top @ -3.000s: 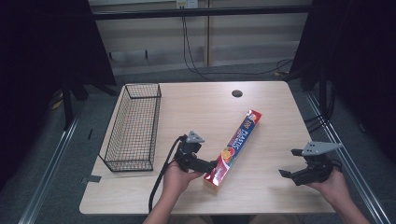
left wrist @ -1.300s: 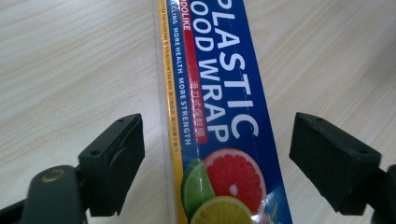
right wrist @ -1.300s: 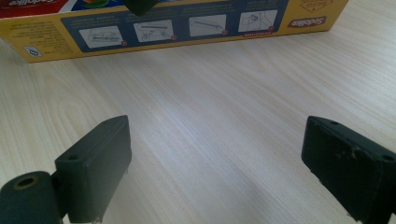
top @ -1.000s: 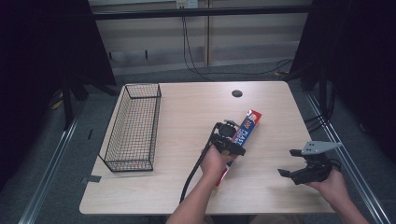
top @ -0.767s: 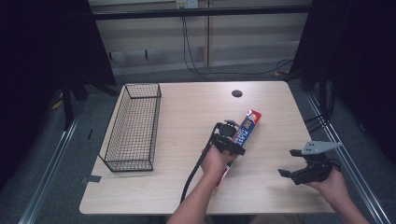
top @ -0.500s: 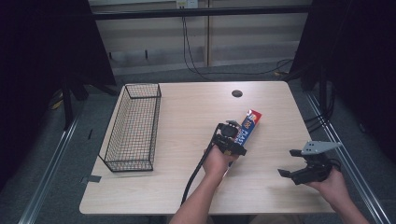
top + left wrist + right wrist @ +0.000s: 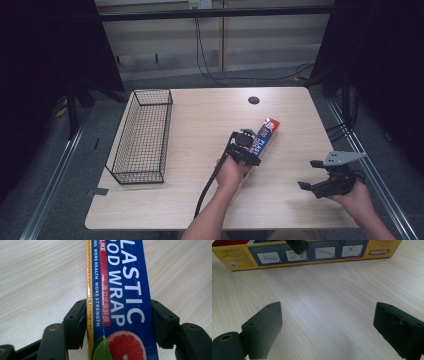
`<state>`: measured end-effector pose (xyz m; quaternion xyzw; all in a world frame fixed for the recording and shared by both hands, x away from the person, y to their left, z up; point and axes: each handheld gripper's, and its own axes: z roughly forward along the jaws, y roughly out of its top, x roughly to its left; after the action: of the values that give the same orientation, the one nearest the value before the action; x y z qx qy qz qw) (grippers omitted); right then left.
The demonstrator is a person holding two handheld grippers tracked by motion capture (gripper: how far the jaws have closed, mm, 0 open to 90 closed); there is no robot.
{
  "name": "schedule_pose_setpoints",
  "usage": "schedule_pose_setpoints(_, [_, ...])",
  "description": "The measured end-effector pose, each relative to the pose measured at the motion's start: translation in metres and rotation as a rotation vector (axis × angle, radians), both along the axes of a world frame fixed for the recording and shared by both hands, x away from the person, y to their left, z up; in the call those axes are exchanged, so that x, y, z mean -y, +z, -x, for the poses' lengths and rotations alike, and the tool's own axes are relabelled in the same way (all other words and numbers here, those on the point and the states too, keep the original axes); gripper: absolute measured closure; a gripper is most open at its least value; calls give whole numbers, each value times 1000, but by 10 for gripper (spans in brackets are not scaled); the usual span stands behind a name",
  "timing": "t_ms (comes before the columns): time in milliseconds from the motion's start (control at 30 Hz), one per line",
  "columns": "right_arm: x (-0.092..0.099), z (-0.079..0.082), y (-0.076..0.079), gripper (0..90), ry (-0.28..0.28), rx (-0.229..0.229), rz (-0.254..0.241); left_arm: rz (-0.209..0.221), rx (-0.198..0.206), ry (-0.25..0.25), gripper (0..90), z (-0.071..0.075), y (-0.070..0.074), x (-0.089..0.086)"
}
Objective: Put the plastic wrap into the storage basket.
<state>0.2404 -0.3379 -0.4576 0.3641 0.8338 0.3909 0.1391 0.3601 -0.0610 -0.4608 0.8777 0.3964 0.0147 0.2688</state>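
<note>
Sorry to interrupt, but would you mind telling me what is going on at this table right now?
A person is working with a hand-held gripper in each hand. The left gripper has just been closing its jaws across the middle of a plastic wrap box, and both pads now sit against the box's long sides while it lies flat on the wooden table. The right gripper waits near the table's right edge with its jaws open and nothing between them. A wire basket stands at the left.
</note>
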Motion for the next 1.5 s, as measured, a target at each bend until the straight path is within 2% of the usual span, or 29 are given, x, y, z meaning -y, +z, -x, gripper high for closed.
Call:
schedule_pose_setpoints(67, [0,0,0,83,0,1,0,-10,7,-1,399,1,2,-3])
schedule_pose_setpoints(100, [0,1,0,82,-2,2,1,-7,1,11,412,2,3,-4])
schedule_pose_setpoints(167, [0,1,0,82,-1,2,1,-26,-11,-8,414,1,5,-9])
schedule_pose_setpoints(233, [0,1,1,82,-2,4,-1,-25,-16,-6,413,1,6,-12])
schedule_pose_setpoints(400, [-1,0,0,82,-1,-1,0,-39,-23,-9,349,0,1,-7])
schedule_pose_setpoints(467, [-1,0,0,82,0,2,0,-25,-22,6,338,-2,-1,-5])
schedule_pose_setpoints(500, [-1,1,1,82,-1,3,2,-27,-21,19,340,-2,-2,-3])
schedule_pose_setpoints(533, [-2,1,1,82,-1,2,2,-30,-13,6,350,-3,-3,-3])
schedule_pose_setpoints(600, [-2,1,0,82,4,3,3,-24,-16,10,353,-4,-2,-3])
schedule_pose_setpoints(667, [-2,0,0,82,5,5,3,-25,4,16,385,-3,0,-1])
schedule_pose_setpoints(700, [-2,0,0,83,5,3,0,-37,20,14,411,-3,2,-1])
schedule_pose_setpoints(733, [-2,0,0,82,5,2,3,-51,6,9,425,-4,4,-1])
schedule_pose_setpoints(800, [-2,0,0,82,6,2,4,-51,-14,12,426,-5,6,-3])
schedule_pose_setpoints(867, [-2,0,0,82,11,8,1,-75,-2,18,428,-5,10,-5])
schedule_pose_setpoints(967, [-2,1,0,82,7,6,2,-76,-1,34,430,-6,16,-12])
schedule_pose_setpoints(1033, [-2,0,0,79,10,4,-1,-96,7,25,430,-8,23,-18])
schedule_pose_setpoints(1200, [-3,0,0,75,17,6,1,-88,6,66,430,-11,38,-32])
schedule_pose_setpoints(1500, [-4,0,-1,61,19,-2,-6,-100,13,82,430,-17,62,-52])
